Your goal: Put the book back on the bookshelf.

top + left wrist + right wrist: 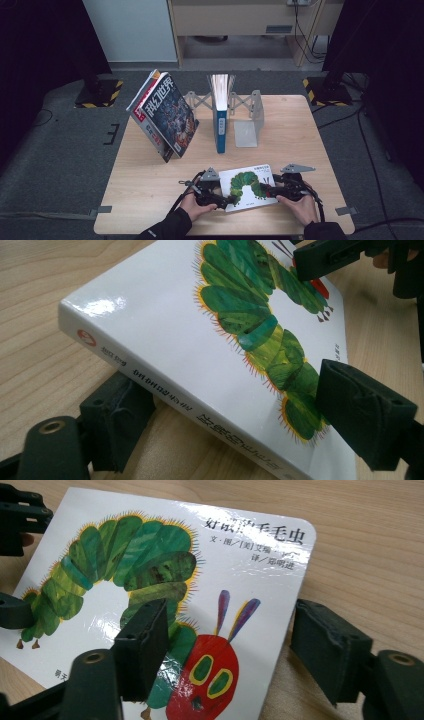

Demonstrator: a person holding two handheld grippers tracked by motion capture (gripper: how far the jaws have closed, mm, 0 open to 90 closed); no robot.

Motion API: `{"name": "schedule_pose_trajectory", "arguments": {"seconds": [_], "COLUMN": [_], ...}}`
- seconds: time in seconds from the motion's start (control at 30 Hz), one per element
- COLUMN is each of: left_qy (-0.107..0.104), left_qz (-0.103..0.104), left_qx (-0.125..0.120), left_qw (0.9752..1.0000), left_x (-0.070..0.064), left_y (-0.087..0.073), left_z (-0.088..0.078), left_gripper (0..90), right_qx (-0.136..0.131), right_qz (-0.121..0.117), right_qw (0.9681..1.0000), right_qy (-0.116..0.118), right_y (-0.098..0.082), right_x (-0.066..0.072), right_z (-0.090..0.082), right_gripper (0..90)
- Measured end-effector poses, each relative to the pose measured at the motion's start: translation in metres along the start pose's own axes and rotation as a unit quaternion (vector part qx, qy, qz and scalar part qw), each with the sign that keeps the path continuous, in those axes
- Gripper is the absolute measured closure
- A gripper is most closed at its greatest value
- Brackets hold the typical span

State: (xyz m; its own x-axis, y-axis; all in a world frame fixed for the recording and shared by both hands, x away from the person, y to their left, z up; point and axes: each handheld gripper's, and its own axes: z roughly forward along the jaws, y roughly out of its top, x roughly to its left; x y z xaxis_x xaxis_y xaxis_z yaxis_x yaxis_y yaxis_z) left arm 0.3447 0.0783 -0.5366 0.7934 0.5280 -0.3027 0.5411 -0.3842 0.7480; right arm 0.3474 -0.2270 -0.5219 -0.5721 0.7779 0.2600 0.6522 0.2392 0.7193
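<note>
On the tabletop, in front of the bookend rack, lies a caterpillar picture book. Left claw pinches its spine edge, lifting it. Right claw straddles the opposite edge, spread, pads not pressing.

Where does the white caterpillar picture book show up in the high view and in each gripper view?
High view: the white caterpillar picture book lies flat at the near table edge, bottom centre, between the two grippers.
Left gripper view: it runs diagonally from the left to the lower right, spine toward the camera.
Right gripper view: its cover spans the left and centre.
Shared landmark: the green caterpillar body on the cover.
</note>
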Motion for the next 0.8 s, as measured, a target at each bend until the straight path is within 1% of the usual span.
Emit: {"name": "schedule_pose_trajectory", "arguments": {"seconds": [0.03,0.07,0.1,0.13,0.2,0.23,0.37,0.43,0.6,0.7,0.8], "left_qy": [0.001,0.002,0.001,0.001,0.001,0.001,0.000,-0.001,-0.007,-0.008,-0.011], "left_qz": [0.000,0.002,0.002,0.001,-0.002,-0.004,-0.006,-0.012,-0.014,-0.013,-0.014], "left_qx": [0.000,0.000,0.000,-0.001,-0.002,-0.003,-0.006,-0.007,-0.008,-0.008,-0.008], "left_qw": [1.0000,1.0000,1.0000,1.0000,1.0000,1.0000,1.0000,0.9999,0.9998,0.9998,0.9998], "left_x": [0.0001,0.0003,0.0005,0.0006,0.0007,0.0009,0.0021,0.0028,0.0039,0.0045,0.0048], "left_y": [-0.0001,0.0000,0.0000,0.0000,-0.0002,-0.0002,-0.0005,-0.0006,-0.0007,-0.0006,-0.0006], "left_z": [-0.0001,-0.0002,-0.0002,-0.0003,-0.0004,-0.0006,-0.0012,-0.0017,-0.0019,-0.0020,-0.0021], "left_gripper": [16.2,16.6,16.8,16.9,17.4,17.6,19.3,20.5,22.1,22.4,22.7], "right_qx": [-0.002,-0.006,-0.009,-0.007,0.004,0.005,0.005,0.003,0.000,-0.011,-0.020], "right_qz": [-0.002,0.003,0.007,0.011,0.017,0.020,0.021,0.021,0.002,-0.009,-0.015], "right_qw": [1.0000,1.0000,0.9999,0.9999,0.9998,0.9997,0.9997,0.9997,1.0000,0.9999,0.9997], "right_qy": [0.000,0.001,0.004,0.008,0.005,0.011,0.011,0.009,0.003,0.001,0.002], "right_y": [0.0003,0.0006,0.0008,0.0006,-0.0006,-0.0014,-0.0018,-0.0017,-0.0001,0.0014,0.0018], "right_x": [-0.0014,-0.0020,-0.0033,-0.0042,-0.0040,-0.0045,-0.0044,-0.0039,-0.0018,-0.0012,-0.0016], "right_z": [-0.0014,-0.0030,-0.0037,-0.0039,-0.0024,-0.0018,-0.0015,-0.0013,-0.0023,-0.0026,-0.0034], "right_gripper": [36.8,38.2,37.5,36.1,35.6,35.5,35.3,35.2,35.4,35.7,35.9]}}
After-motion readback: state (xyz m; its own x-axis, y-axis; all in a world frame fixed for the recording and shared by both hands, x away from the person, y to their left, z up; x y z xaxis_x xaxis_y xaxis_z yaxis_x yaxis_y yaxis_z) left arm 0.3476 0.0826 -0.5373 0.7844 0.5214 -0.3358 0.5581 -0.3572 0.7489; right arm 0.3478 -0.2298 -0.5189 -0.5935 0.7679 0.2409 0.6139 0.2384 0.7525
